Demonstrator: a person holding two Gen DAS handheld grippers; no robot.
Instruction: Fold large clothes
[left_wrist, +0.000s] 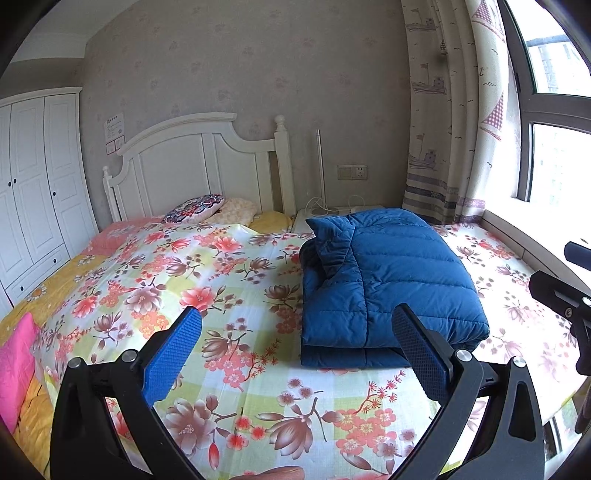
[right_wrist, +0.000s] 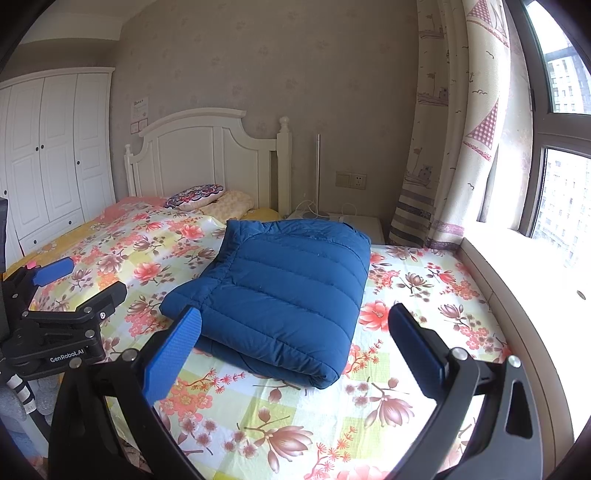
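Note:
A blue quilted down jacket (left_wrist: 384, 288) lies folded into a thick rectangle on the flowered bed sheet (left_wrist: 221, 280); it also shows in the right wrist view (right_wrist: 284, 295). My left gripper (left_wrist: 297, 325) is open and empty, held above the sheet just in front of the jacket's near edge. My right gripper (right_wrist: 295, 326) is open and empty, close above the jacket's near end. The left gripper shows at the left of the right wrist view (right_wrist: 79, 280), apart from the jacket. Part of the right gripper's body shows at the right edge of the left wrist view (left_wrist: 565, 299).
A white headboard (left_wrist: 199, 162) and pillows (left_wrist: 195, 208) are at the far end of the bed. A white wardrobe (left_wrist: 37, 192) stands left. A white bedside table (right_wrist: 354, 225) with cables, a curtain (right_wrist: 461, 129) and a window sill (right_wrist: 535, 280) are to the right.

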